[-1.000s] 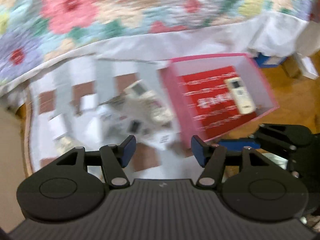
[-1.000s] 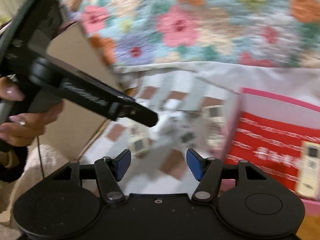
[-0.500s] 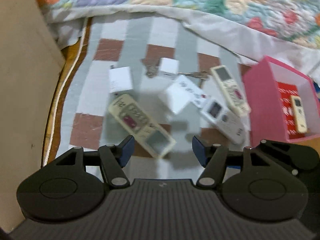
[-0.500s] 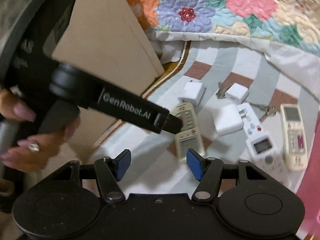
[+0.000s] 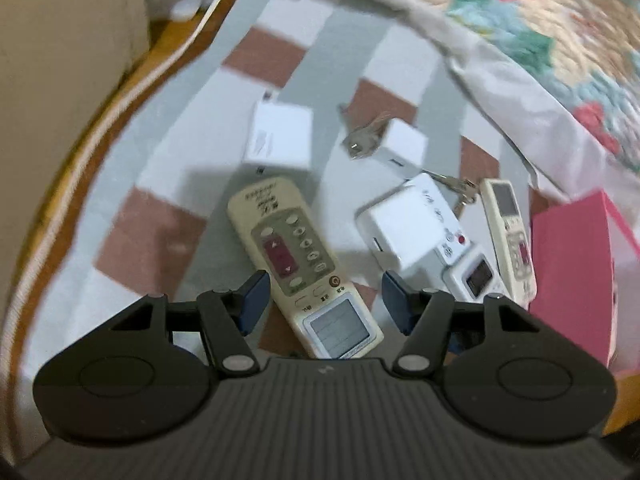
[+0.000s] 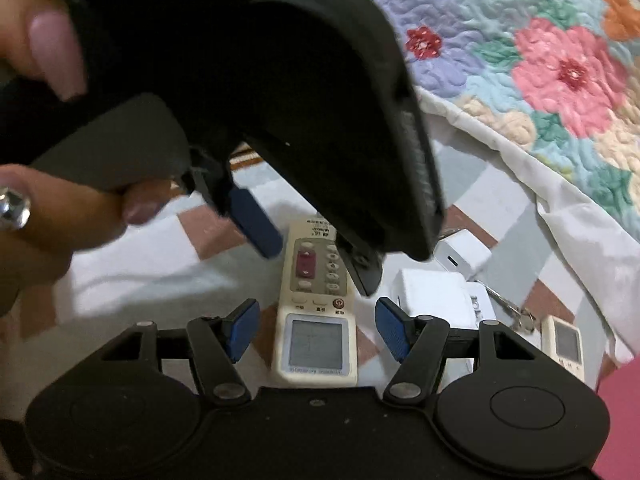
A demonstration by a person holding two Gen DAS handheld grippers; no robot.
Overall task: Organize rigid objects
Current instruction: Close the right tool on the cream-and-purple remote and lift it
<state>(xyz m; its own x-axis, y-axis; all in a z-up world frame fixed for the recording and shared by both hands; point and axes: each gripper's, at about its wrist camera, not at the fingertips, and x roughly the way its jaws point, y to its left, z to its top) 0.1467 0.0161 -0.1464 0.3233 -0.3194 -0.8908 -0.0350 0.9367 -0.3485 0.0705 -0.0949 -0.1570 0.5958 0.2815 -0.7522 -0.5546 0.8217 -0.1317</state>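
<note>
A cream remote with a maroon button and a screen (image 5: 304, 268) lies on the checked cloth (image 5: 168, 184), between the open blue pads of my left gripper (image 5: 323, 305). It also shows in the right wrist view (image 6: 316, 312), where my open right gripper (image 6: 313, 328) straddles its screen end. The left gripper's body (image 6: 304, 112) hangs over the remote there. White adapters (image 5: 280, 136) (image 5: 404, 148) (image 5: 408, 224), keys (image 5: 360, 140) and two more remotes (image 5: 508, 236) (image 5: 476, 276) lie nearby. A pink box (image 5: 572, 276) stands at the right.
A flowered quilt with a white sheet edge (image 6: 552, 68) hangs over the far side of the cloth. A beige wall or cabinet panel (image 5: 60, 48) borders the left. Wooden floor (image 5: 132, 80) shows along the cloth's left edge. The person's hand (image 6: 48, 208) holds the left gripper.
Both grippers have moved down and closer to the cream remote with the maroon button; it now lies between both pairs of open fingers. The pink box has slid to the right edge of view.
</note>
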